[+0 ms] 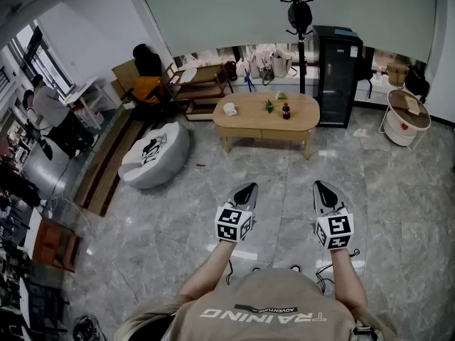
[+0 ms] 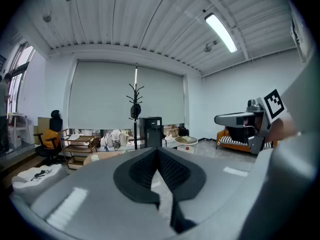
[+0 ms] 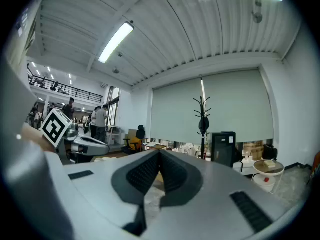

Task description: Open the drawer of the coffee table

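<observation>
The oval wooden coffee table (image 1: pixel 266 116) stands across the room, well ahead of both grippers. Its drawer front (image 1: pixel 281 133) sits closed under the top. A white cup (image 1: pixel 229 109), a dark bottle (image 1: pixel 286 111) and a small green item (image 1: pixel 269 105) rest on top. My left gripper (image 1: pixel 249 189) and right gripper (image 1: pixel 321 187) are held side by side over the grey marble floor, both pointing at the table and far short of it. Each is shut with nothing between its jaws. In the left gripper view, the left gripper (image 2: pixel 158 151) has its tips together. The right gripper (image 3: pixel 160 154) looks the same in its own view.
A grey beanbag (image 1: pixel 153 155) lies left of the table. Behind it stand a black mini fridge (image 1: pixel 336 75) and a coat stand (image 1: pixel 300 20). A round white side table (image 1: pixel 407 116) is at the right, a wooden shelf cart (image 1: pixel 199 84) at the back left. People sit at desks on the far left.
</observation>
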